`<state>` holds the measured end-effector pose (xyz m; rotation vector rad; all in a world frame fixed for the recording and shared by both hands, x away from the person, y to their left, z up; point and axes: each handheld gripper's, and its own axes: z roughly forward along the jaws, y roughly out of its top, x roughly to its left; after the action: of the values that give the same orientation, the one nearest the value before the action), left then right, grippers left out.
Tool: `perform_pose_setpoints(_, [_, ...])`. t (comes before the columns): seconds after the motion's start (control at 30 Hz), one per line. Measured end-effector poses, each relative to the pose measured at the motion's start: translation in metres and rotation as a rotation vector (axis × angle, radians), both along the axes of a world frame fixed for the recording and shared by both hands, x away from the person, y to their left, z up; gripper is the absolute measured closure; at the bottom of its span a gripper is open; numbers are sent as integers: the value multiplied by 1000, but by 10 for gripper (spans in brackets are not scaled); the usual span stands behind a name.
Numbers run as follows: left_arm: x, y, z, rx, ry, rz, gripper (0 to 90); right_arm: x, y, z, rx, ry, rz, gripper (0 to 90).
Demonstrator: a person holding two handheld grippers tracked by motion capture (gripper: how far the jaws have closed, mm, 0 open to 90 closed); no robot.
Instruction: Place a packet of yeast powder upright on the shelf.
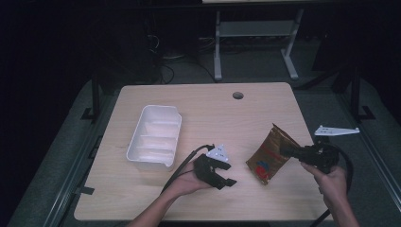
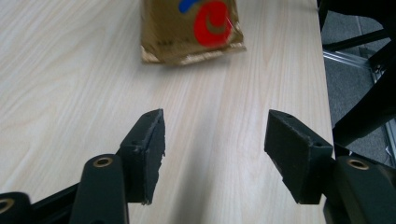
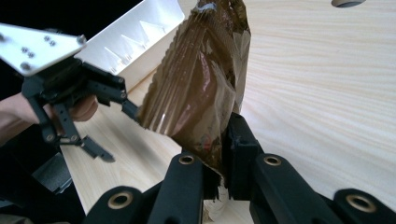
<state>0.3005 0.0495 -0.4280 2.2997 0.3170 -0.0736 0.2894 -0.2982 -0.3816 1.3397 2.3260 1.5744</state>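
A gold-brown snack bag [image 1: 268, 158] with a red and blue print stands tilted at the table's right side, its lower end resting on the wood. My right gripper [image 1: 286, 152] is shut on the bag's crimped upper end; in the right gripper view the bag [image 3: 201, 88] is pinched between the two black jaws of the gripper [image 3: 223, 154]. My left gripper [image 1: 227, 177] is to the left of the bag, open and holding nothing. In the left gripper view the gripper [image 2: 215, 140] has bare wood between its jaws, and the bag's bottom edge [image 2: 191, 32] lies ahead.
A white plastic tray [image 1: 135, 139] with ribbed dividers sits at the table's left middle, also in the right gripper view [image 3: 140, 42]. A round cable hole [image 1: 238, 95] is near the far edge. The table's right edge is close beside the right hand.
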Motion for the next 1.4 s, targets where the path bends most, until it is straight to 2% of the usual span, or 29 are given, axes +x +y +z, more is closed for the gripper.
perform_pose_setpoints(0.17, [-6, 8, -2, 0, -14, 13, 319, 9, 3, 8, -3, -3, 5, 850])
perform_pose_setpoints(0.23, [-9, 13, -3, -16, -14, 25, 313, 12, 4, 10, -4, -4, 8, 850])
perform_pose_setpoints(0.47, [-17, 21, -8, -8, -31, 25, 287, 22, 9, 17, -24, 8, 11, 851])
perform_pose_setpoints(0.7, [-23, 31, -8, -19, -41, 38, 281, 29, 15, 24, -29, 8, 26, 851])
perform_pose_setpoints(1.17, [-30, 48, -12, -27, -32, 49, 281, 47, 33, 33, -35, 13, 65, 851])
perform_pose_setpoints(1.4, [-32, 55, -15, -23, -39, 50, 281, 59, 50, 38, -49, 9, 91, 851])
